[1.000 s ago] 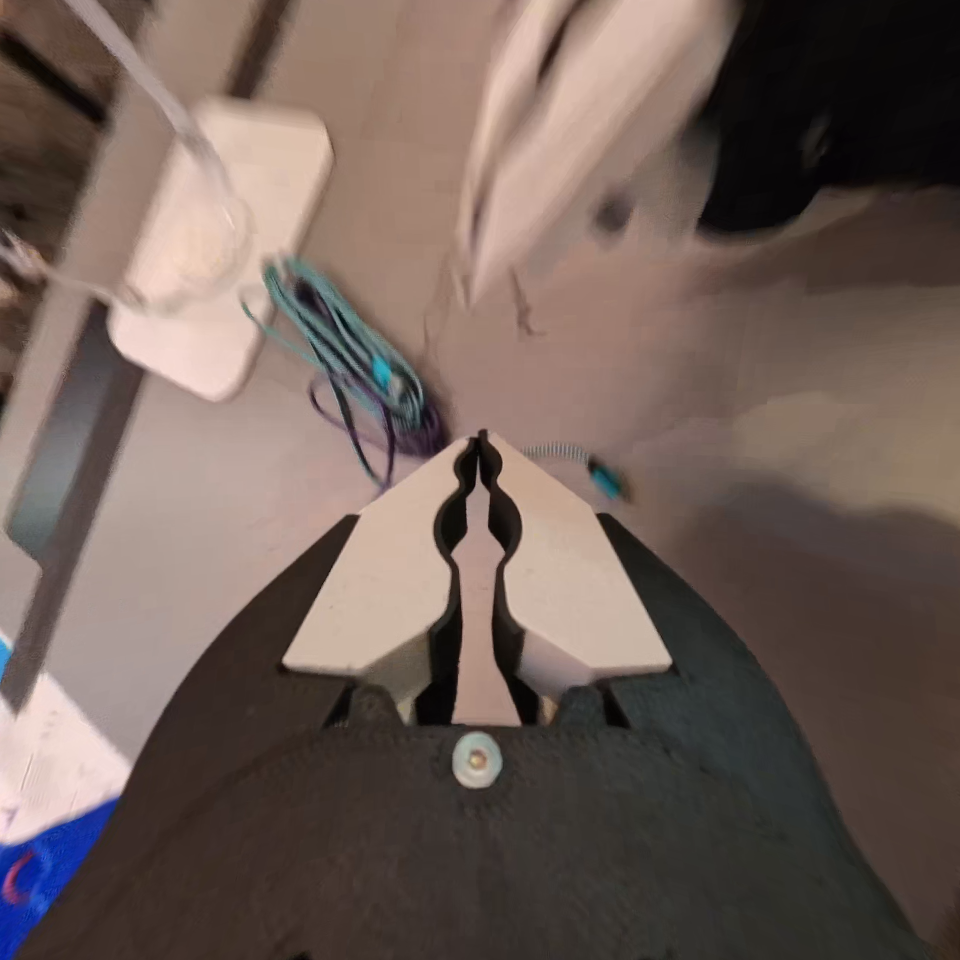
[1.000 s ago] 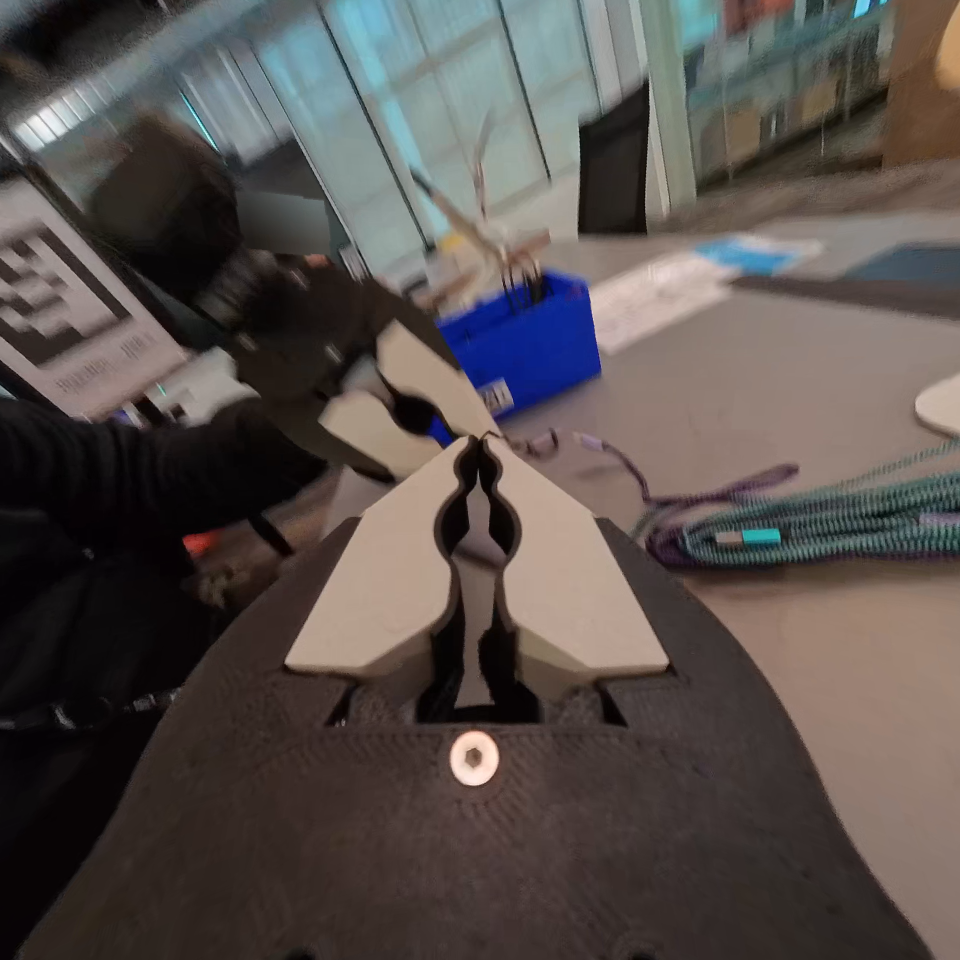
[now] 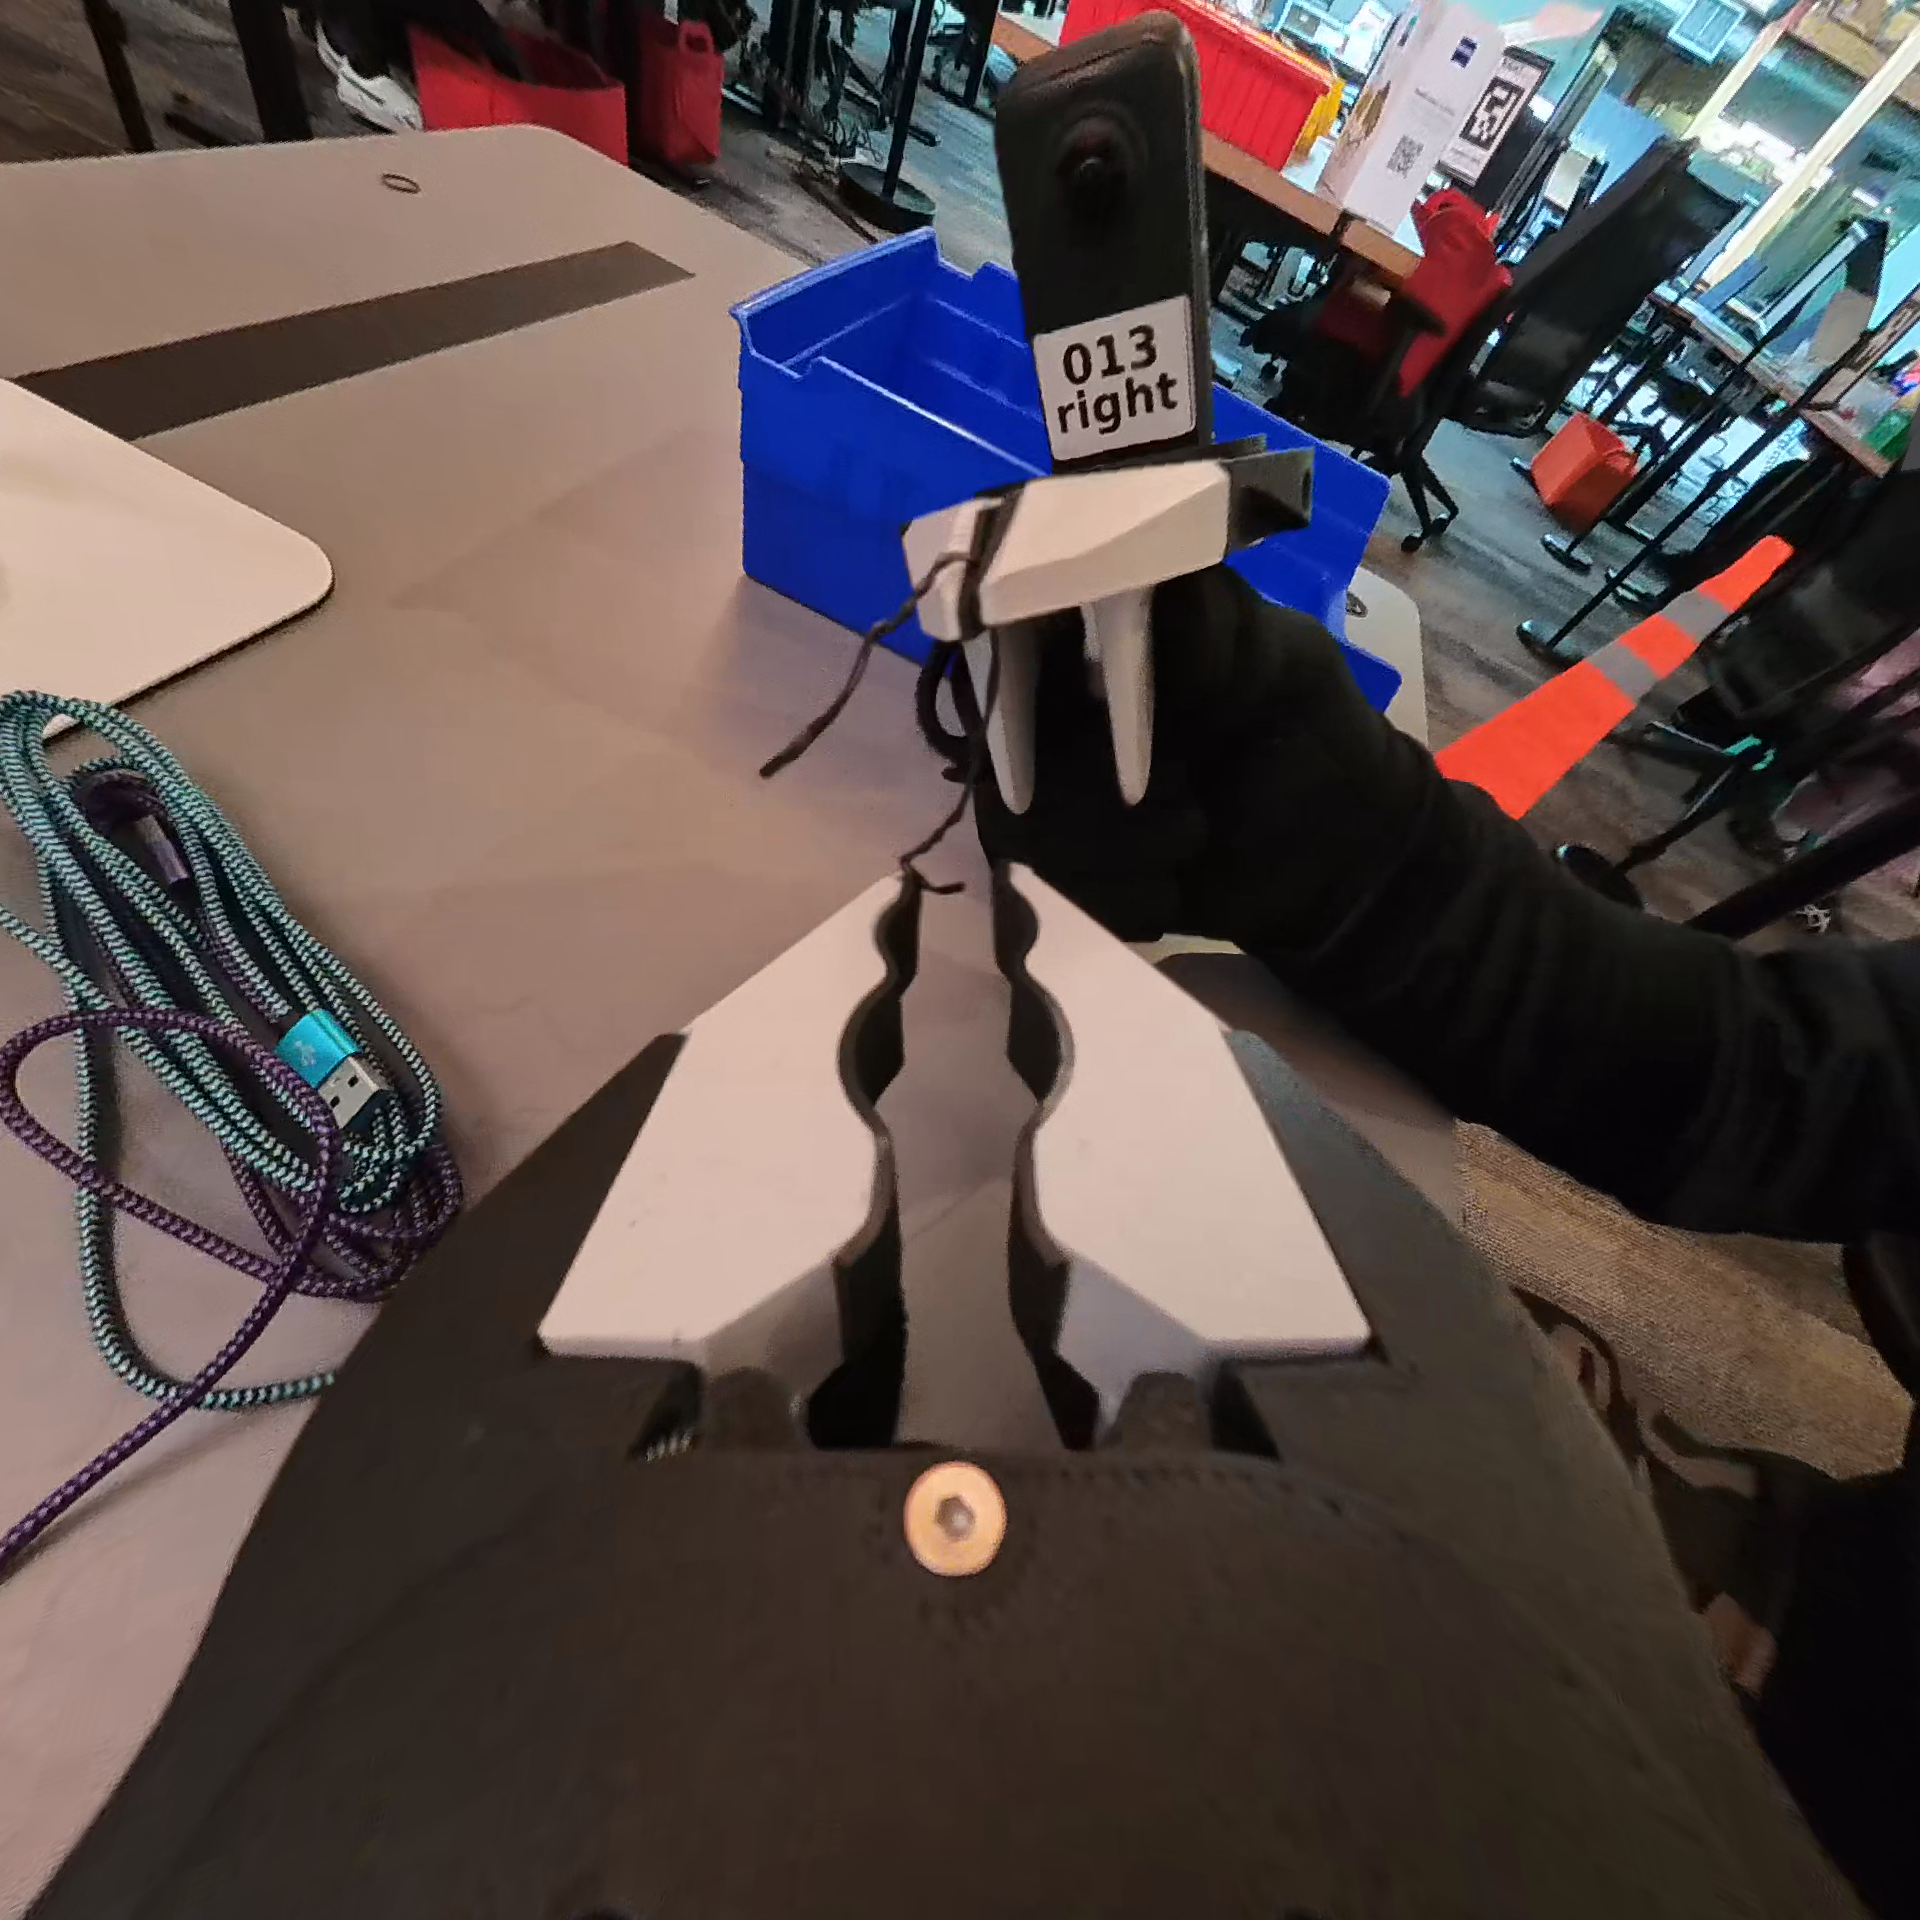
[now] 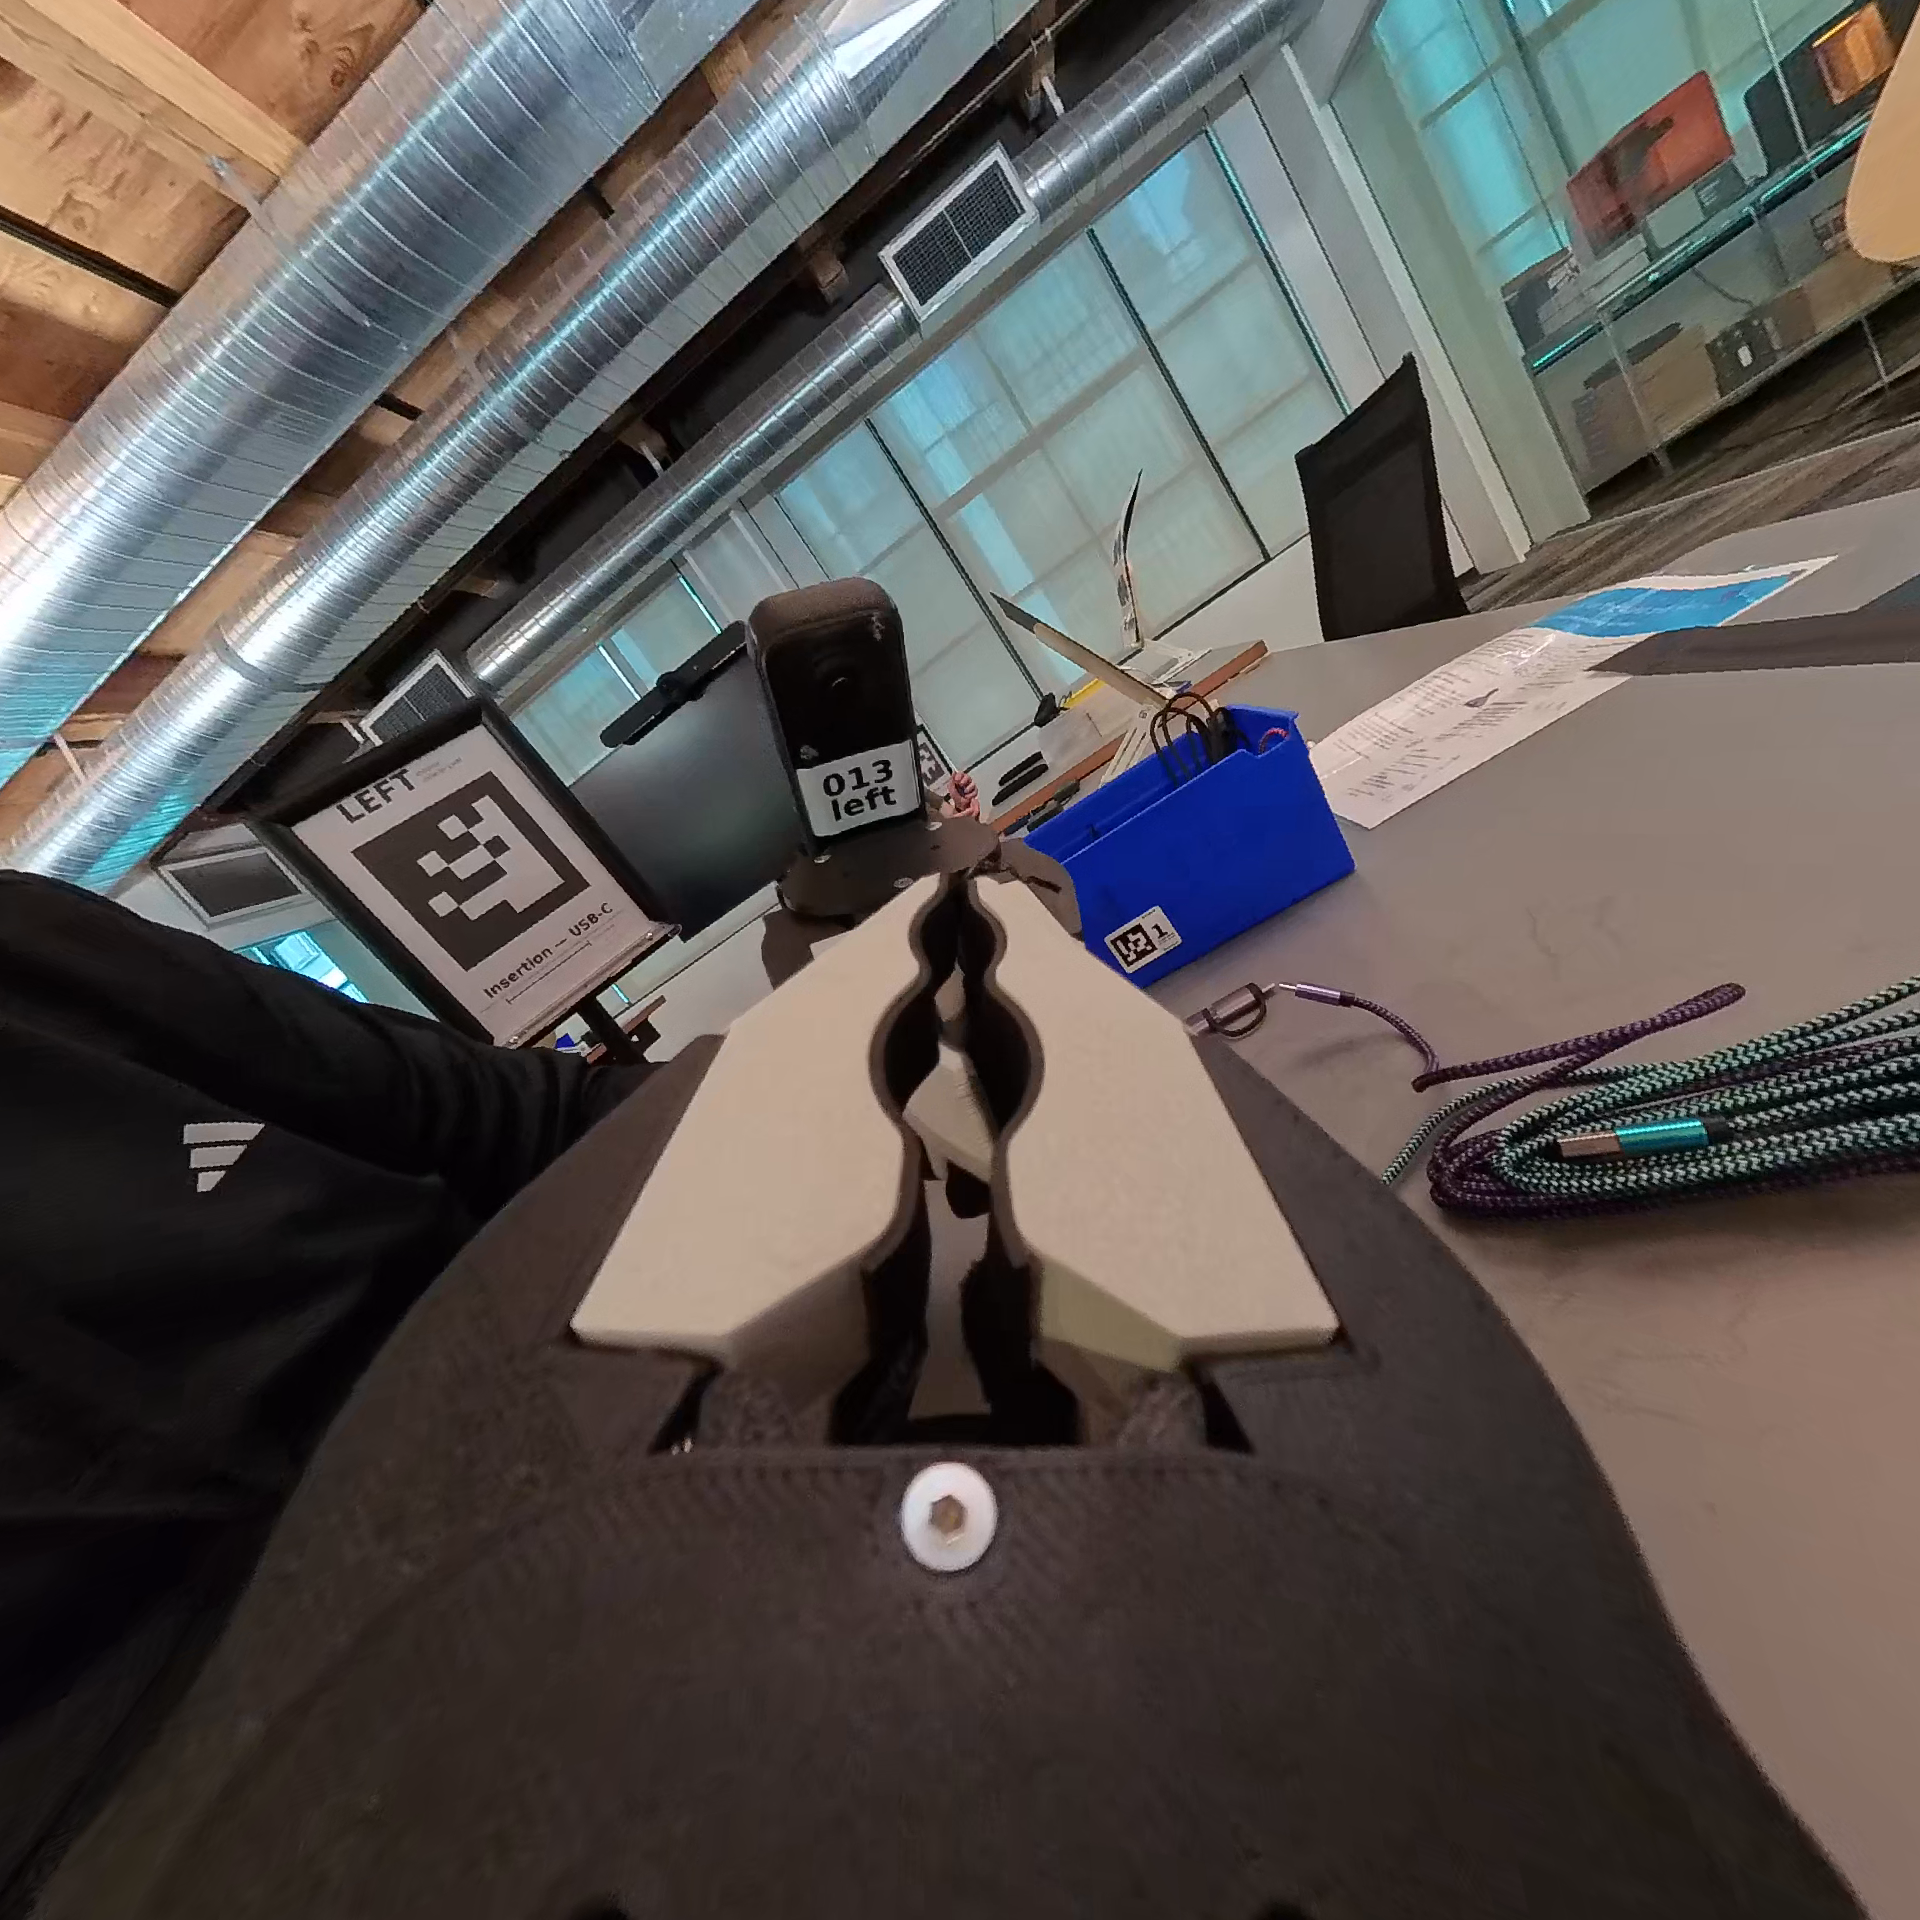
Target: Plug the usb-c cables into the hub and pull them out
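Partly hidden, the hub (image 4: 1231, 1010) peeks beside the right gripper (image 4: 961, 894) fingers.

Left hand-held gripper (image 3: 956, 888) slightly parted; right hand-held gripper (image 4: 961, 883) closed, both facing, raised.

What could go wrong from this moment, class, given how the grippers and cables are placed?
The teal and purple cables lie coiled together, so lifting one plug may drag the whole tangle. A loose black thread hangs from the right gripper and might snag. Both grippers, left gripper included, are raised off the table facing each other, so they could collide.
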### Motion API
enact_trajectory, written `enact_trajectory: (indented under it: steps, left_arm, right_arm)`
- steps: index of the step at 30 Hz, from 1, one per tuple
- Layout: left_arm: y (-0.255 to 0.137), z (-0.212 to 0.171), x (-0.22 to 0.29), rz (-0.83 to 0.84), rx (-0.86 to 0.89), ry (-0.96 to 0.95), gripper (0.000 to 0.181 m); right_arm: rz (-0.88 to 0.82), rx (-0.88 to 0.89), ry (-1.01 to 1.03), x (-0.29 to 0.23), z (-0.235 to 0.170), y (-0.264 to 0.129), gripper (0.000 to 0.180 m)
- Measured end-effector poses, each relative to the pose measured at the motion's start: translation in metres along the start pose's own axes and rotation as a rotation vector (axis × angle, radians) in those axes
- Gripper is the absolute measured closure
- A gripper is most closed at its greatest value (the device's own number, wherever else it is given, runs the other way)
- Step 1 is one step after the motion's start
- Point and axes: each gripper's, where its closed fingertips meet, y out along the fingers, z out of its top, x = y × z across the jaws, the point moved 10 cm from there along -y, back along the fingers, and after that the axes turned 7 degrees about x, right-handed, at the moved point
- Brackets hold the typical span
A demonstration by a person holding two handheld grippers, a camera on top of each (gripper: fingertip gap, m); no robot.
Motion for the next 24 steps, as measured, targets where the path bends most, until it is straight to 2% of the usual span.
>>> enact_trajectory:
  steps: [1,10,13,17,19,24]
  left_arm:
    - [-0.0007,-0.0002,0.0001,0.0,0.008,0.002,0.174]
    - [-0.0035,-0.0017,-0.0004,-0.03,0.052,-0.06,0.177]
    - [-0.0069,0.0005,-0.0041,-0.042,0.099,-0.116,0.178]
    - [-0.0077,0.0014,-0.0048,-0.038,0.104,-0.119,0.179]
    - [-0.0064,0.001,-0.0033,-0.043,0.098,-0.116,0.179]
    - [-0.0057,0.0014,0.002,-0.039,0.086,-0.052,0.181]
  right_arm:
    - [0.002,0.003,-0.001,-0.0005,0.0006,-0.0004,0.18]
    - [-0.017,-0.003,-0.061,-0.0041,0.0014,0.0015,0.18]
    - [-0.06,-0.034,-0.092,-0.003,0.0005,0.0031,0.156]
    - [-0.067,-0.096,-0.117,-0.0036,-0.0035,0.0062,0.161]
    - [-0.051,-0.123,-0.133,-0.0058,-0.0056,0.0079,0.18]
    - [-0.085,-0.129,-0.202,-0.0104,-0.0031,0.0069,0.18]
